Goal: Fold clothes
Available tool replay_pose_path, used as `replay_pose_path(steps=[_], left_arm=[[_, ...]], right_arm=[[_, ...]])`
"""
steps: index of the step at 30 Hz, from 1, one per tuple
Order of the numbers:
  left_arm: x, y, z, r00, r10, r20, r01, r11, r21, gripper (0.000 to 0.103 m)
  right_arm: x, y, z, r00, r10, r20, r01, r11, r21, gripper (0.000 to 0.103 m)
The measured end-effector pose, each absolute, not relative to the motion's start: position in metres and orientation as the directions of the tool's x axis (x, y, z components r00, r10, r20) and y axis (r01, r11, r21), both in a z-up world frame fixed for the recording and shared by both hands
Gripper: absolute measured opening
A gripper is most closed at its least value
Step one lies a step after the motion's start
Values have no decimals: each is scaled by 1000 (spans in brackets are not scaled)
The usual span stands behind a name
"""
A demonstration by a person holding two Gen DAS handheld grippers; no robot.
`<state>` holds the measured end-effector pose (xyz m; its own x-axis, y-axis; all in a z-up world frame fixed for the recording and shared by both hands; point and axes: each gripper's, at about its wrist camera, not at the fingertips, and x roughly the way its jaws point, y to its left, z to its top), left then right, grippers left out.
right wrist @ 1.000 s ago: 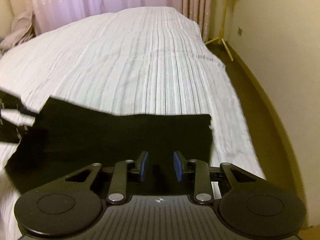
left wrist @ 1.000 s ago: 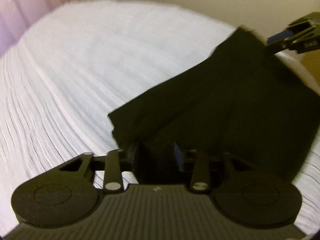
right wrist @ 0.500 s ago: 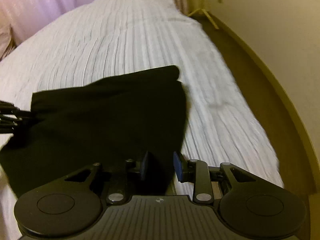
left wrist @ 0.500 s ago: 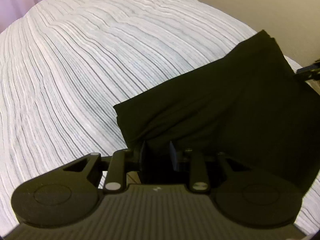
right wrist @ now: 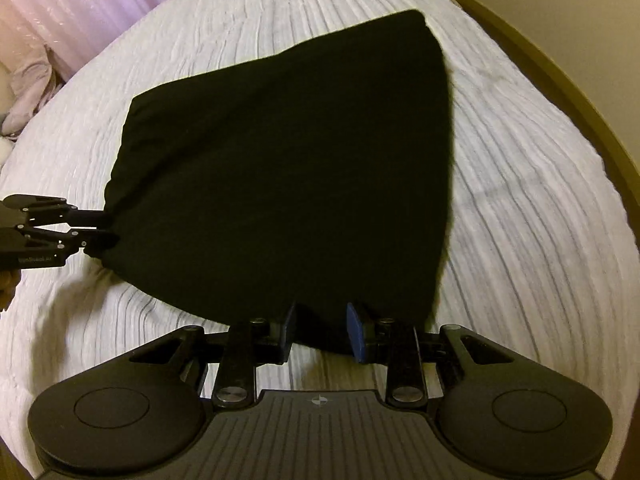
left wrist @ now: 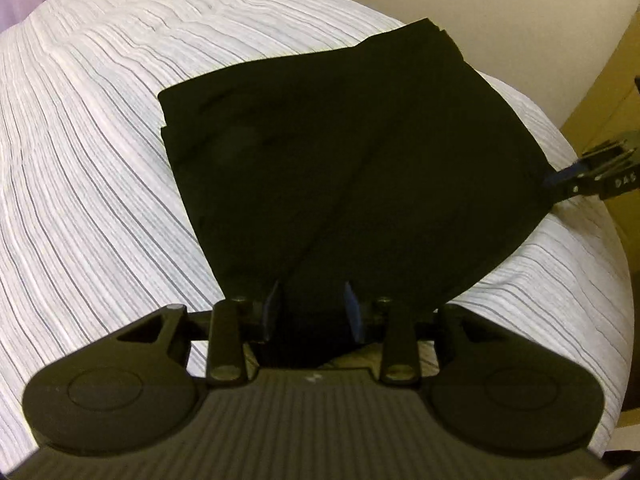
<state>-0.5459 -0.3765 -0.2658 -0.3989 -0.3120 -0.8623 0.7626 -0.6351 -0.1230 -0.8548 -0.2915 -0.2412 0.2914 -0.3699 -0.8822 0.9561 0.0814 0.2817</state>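
Black garment [left wrist: 352, 152] is lying folded on the striped white bedcover [left wrist: 88, 184], occupying the near right part of the bed beside the wall [right wrist: 560, 8]. Left gripper [left wrist: 312, 308] is pinching the near edge, its blue-padded fingers [left wrist: 354, 308] parted only by the cloth bunched between them. Right gripper [right wrist: 322, 330] is likewise clamping the near hem, fingers [right wrist: 356, 332] narrowly apart around fabric. Pink curtains [right wrist: 80, 4] are hanging at the far left.
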Motion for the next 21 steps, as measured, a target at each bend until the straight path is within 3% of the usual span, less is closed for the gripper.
replay_pose_path(steps=[8, 9, 10, 11, 13, 15, 19, 21], left_arm=[[-535, -369, -250, -367, -336, -867, 796, -597, -106, 32], [-534, -368, -248, -363, -339, -868, 800, -592, -104, 35], [-532, -368, -246, -359, -342, -869, 803, -587, -102, 37], [-529, -363, -242, -355, -344, -869, 815, -569, -107, 38], [-521, -353, -236, -345, -349, -871, 841, -527, -122, 44], [-514, -341, -229, -338, -358, -870, 865, -483, -137, 60], [-503, -311, -212, -321, -381, -867, 906, -391, -164, 73], [-499, -296, -203, -306, -398, -865, 927, -332, -176, 88]], right_arm=[[-847, -291, -233, 237, -381, -893, 970, 39, 241, 35], [-847, -290, -233, 235, -389, -891, 970, 30, 243, 42], [-847, -287, -230, 231, -401, -887, 970, 22, 243, 66], [-845, -282, -226, 224, -416, -881, 971, 15, 240, 80], [-838, -272, -218, 211, -432, -877, 972, 2, 233, 80], [-832, -259, -214, 212, -415, -885, 971, -10, 237, 80], [-819, -233, -207, 230, -388, -892, 960, -58, 273, 80], [-813, -226, -201, 233, -383, -894, 957, -71, 280, 80]])
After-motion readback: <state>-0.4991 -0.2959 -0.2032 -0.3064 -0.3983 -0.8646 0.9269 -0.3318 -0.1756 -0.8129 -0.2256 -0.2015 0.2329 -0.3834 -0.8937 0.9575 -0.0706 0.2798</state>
